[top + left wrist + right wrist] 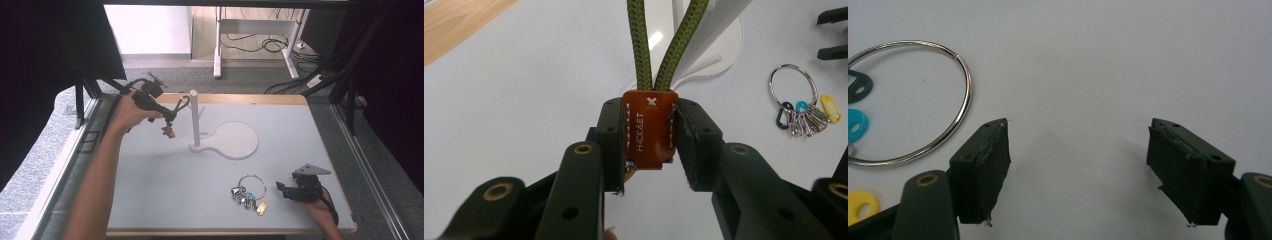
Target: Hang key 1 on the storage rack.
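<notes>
My left gripper [167, 119] is raised at the table's far left, close to the white post [194, 116] of a stand. Its jaws are shut on a brown leather tag [649, 131] stitched in white. The tag's green cord loop [642, 45] points toward the post, and a small brown part [168, 132] dangles under the jaws. My right gripper [283, 189] rests low at the front right, open with bare table between its pads [983, 165]. Just to its left lies a steel key ring [252, 186] with several coloured tags [806, 114].
The post stands on a flat white base [235, 141] with a round lobe, mid-table. The table [165, 180] is pale grey with a wooden rim. Black frame bars stand at both sides, with cables and desk legs on the floor beyond the far edge.
</notes>
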